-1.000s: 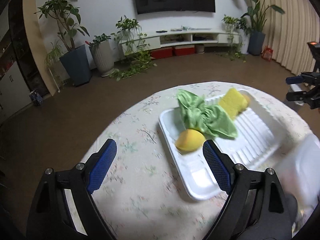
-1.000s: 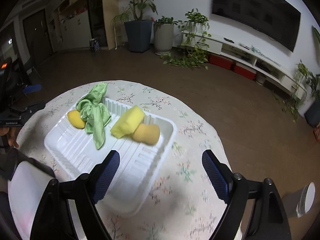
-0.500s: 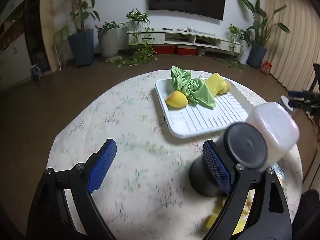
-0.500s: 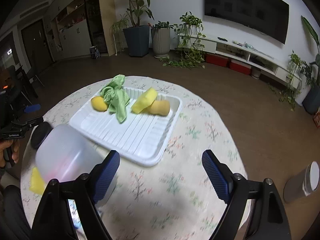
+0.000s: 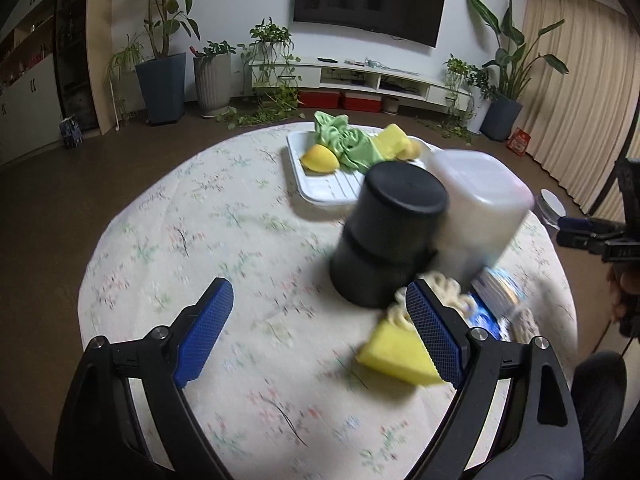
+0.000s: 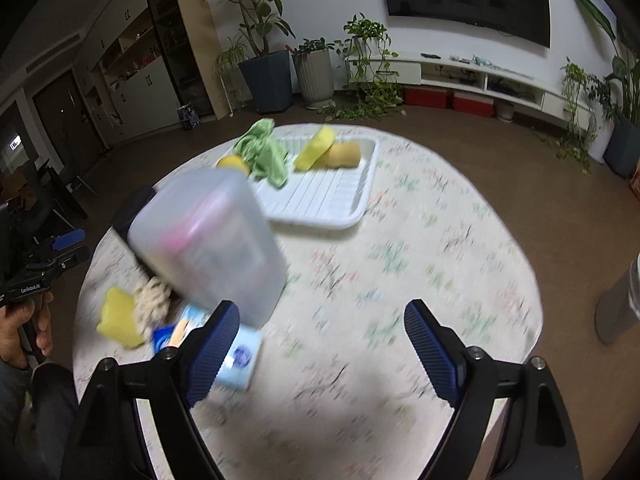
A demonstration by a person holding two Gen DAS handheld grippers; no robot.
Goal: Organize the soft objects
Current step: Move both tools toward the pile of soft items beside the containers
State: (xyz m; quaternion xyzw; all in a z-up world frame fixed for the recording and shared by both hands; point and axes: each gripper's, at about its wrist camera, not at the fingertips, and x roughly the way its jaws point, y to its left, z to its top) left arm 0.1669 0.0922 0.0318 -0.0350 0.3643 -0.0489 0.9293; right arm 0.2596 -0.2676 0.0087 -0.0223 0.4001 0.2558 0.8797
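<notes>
A white ribbed tray [image 5: 320, 190] [image 6: 344, 200] at the far side of the round table holds a green cloth [image 5: 348, 144] [image 6: 264, 152], a yellow sponge [image 5: 390, 140] [image 6: 316, 148] and two rounded yellow-orange soft pieces [image 5: 320, 158] [image 6: 344, 155]. Near the front lie another yellow sponge [image 5: 396, 356] [image 6: 118, 316], a cream woolly bundle [image 5: 440, 288] [image 6: 150, 300] and a blue-white packet [image 5: 496, 292] [image 6: 236, 360]. My left gripper [image 5: 320, 328] hovers open over bare tablecloth, its right finger beside the near sponge. My right gripper [image 6: 320, 344] is open too, holding nothing.
A black upturned cup [image 5: 384, 236] and a frosted plastic container [image 5: 476, 208] [image 6: 208, 240] stand between the tray and the near items. The table [image 5: 200, 240] has a flowered cloth. A grey cylinder [image 6: 620, 300] stands on the floor at right. Plants and a TV shelf line the far wall.
Both grippers have pulled back from the tray toward the table's near side. The cup, container, near sponge, woolly bundle and packet have come into view. Both stay open.
</notes>
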